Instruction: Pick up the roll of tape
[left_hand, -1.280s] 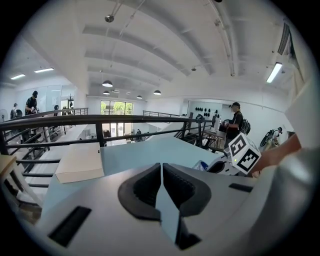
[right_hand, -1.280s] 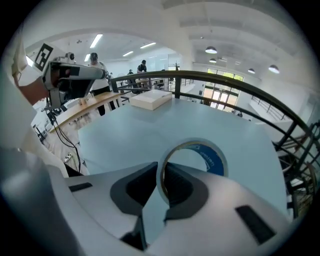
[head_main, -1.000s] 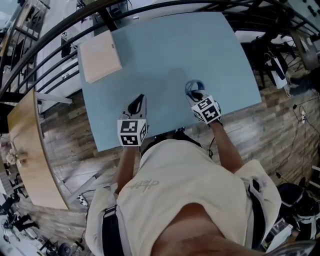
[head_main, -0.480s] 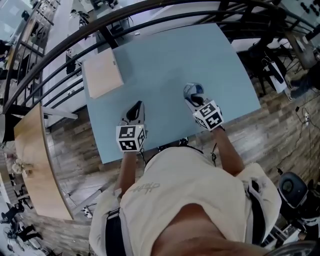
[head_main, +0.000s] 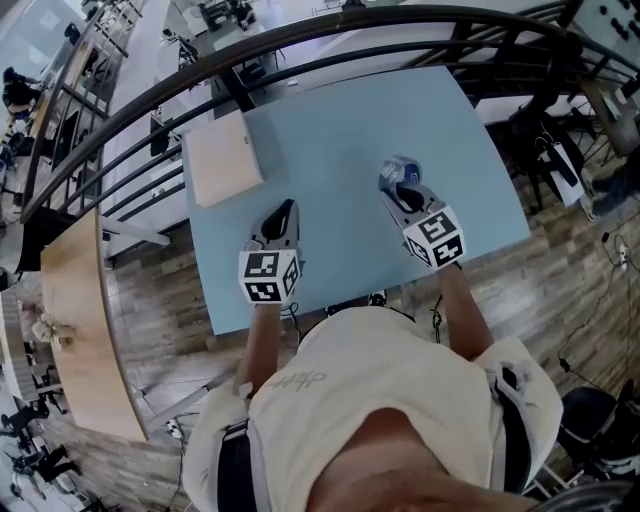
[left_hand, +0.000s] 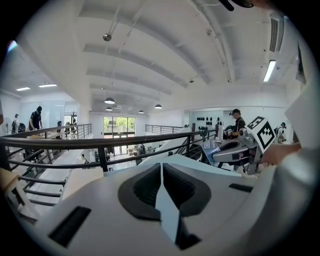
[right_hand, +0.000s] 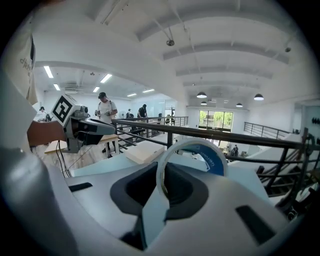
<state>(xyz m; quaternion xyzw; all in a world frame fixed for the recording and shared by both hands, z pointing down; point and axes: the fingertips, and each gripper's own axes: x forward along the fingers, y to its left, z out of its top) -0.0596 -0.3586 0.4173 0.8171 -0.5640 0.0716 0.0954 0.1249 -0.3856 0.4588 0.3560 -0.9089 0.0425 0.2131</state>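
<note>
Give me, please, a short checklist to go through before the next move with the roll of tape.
1. Right gripper clamped on the roll of tape: ok, its jaws pinch one wall of the roll.
2. Roll straight in the jaws: ok, it stands upright.
3. Roll clear of the blue table: cannot tell, its lower edge is hidden.
4. Left gripper shut with nothing in it: ok.
5. Grippers apart: ok, a gap shows between them in the head view.
6. Beige board out of the way: ok, it lies at the table's far left corner.
</note>
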